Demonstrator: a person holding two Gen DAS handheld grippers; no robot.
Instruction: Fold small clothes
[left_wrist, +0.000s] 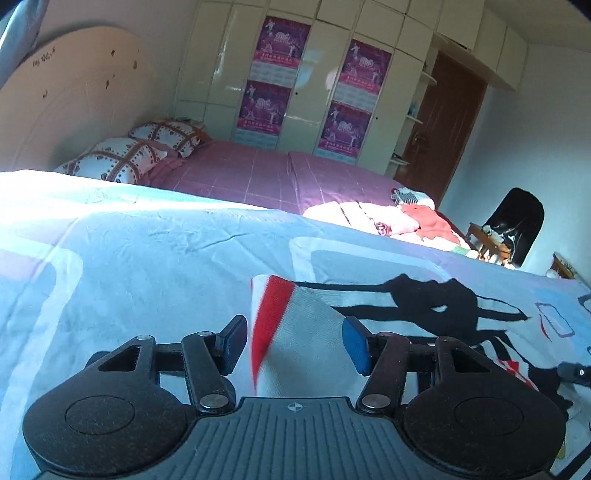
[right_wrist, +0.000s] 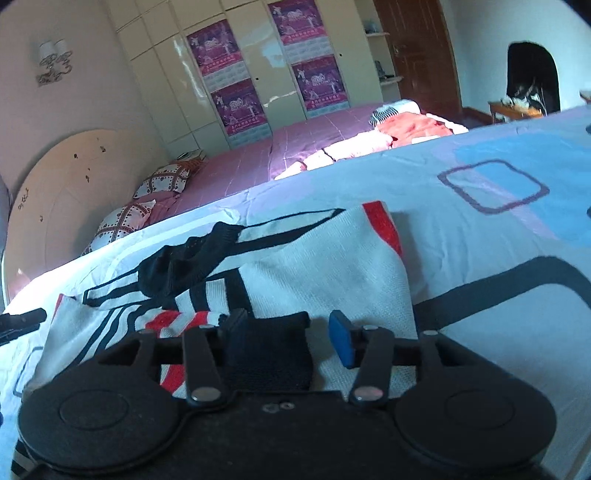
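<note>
Left claw (left_wrist: 294, 341) agape over sweater (left_wrist: 306, 332) edge, bare quilt (left_wrist: 147, 258) leftward

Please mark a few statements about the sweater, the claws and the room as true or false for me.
1. The knit sweater is white with black and red. True.
2. It lies on a wooden floor. False: on a patterned blue bedspread.
3. The left claw has its jaws apart. True.
4. The right claw is clamped shut on nothing. False: jaws apart over a black cuff.
5. Posters hang on the wardrobe. True.
</note>
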